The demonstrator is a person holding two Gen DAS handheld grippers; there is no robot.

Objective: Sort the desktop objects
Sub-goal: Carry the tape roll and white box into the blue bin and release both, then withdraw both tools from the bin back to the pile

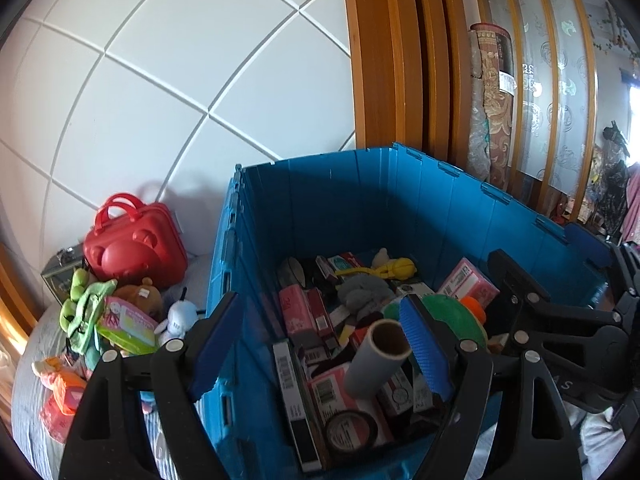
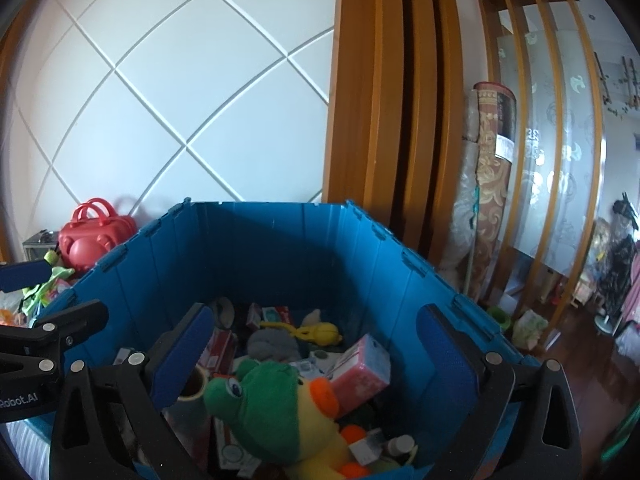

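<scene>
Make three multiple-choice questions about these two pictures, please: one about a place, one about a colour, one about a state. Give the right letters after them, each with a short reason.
1. Where is the green and yellow plush toy?
A. Inside the blue crate
B. On the floor
C. On top of the red case

2. What colour is the small case with two handles beside the crate?
A. Yellow
B. Red
C. Black

3. How does the right gripper stand?
A. Shut on the plush toy
B. Shut on a pink box
C. Open, holding nothing

Answers:
1 A, the toy lies on the boxes inside the crate.
2 B, body and handles are red.
3 C, its blue pads stand wide apart, clear of the toy.
</scene>
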